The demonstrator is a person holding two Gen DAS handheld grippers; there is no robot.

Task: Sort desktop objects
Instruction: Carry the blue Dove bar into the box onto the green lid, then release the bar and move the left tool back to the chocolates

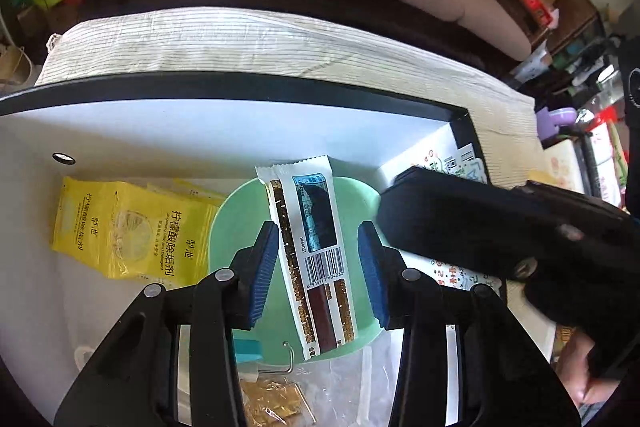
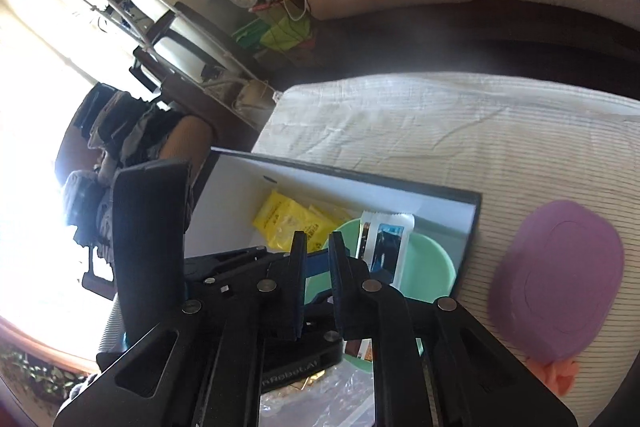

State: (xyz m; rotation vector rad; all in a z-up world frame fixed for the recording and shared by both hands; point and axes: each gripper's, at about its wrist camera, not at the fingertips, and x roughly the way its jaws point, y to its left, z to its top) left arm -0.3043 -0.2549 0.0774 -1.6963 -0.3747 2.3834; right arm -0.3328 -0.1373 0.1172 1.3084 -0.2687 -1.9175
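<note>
Striped surface (image 1: pixel 248 39) carrying box (image 1: pixel 280 87): left gripper (image 1: pixel 318 267), jaws released, straddling packet (image 1: pixel 314 255) lengthwise over bowl (image 1: pixel 224 227); right gripper (image 2: pixel 318 291) nearly clenched, holding nothing.

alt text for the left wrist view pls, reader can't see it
The open left gripper straddles a white snack packet lying across a green bowl inside a black-rimmed white box. Yellow sachets lie left of the bowl; the right gripper's black body crosses on the right.
</note>
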